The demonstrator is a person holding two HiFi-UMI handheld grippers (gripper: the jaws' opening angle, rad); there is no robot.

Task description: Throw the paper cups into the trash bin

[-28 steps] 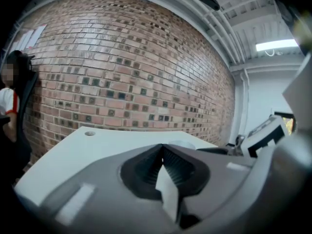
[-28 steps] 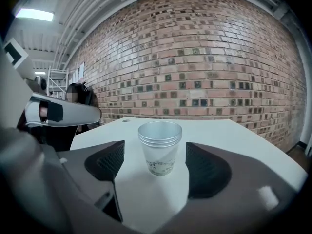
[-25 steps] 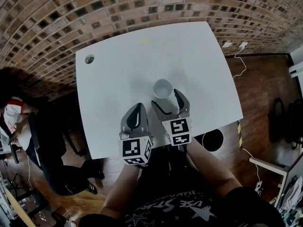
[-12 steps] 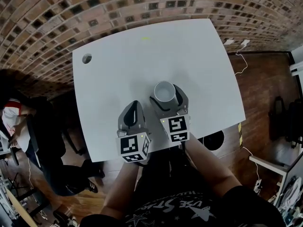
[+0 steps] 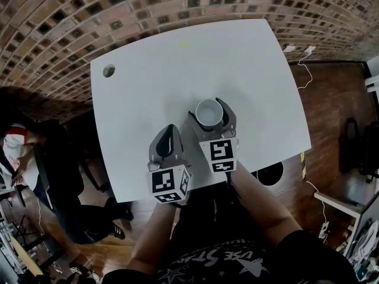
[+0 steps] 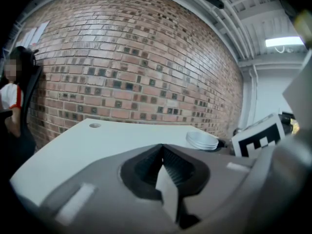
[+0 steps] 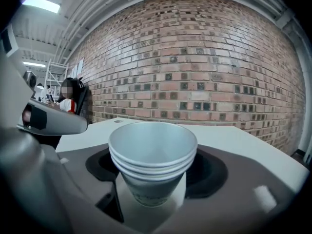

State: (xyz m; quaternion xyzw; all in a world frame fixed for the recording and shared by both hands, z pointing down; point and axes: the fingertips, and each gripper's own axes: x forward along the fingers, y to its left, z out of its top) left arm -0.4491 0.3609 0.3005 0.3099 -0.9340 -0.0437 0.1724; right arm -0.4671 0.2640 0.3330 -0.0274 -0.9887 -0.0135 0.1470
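A short stack of white paper cups (image 5: 209, 112) stands upright on the white table (image 5: 148, 87), slightly right of its middle. My right gripper (image 5: 211, 113) reaches round the stack from the near side, one jaw on each side. In the right gripper view the cups (image 7: 152, 155) stand undeformed between the jaws of the right gripper (image 7: 156, 167), which are closing, with small gaps at both sides. My left gripper (image 5: 169, 139) hovers left of the cups, shut and empty. In the left gripper view, the left gripper (image 6: 163, 152) has the cups (image 6: 202, 140) off to its right.
A small round hole (image 5: 109, 71) pierces the table's far left corner. A dark round bin (image 5: 267, 174) sits on the wooden floor by the table's near right edge. A person (image 5: 23, 152) sits to the left. A brick wall (image 5: 89, 16) runs behind.
My right gripper has moved forward so that the cups, earlier ahead of its tips, now stand between its jaws. The left gripper has barely moved.
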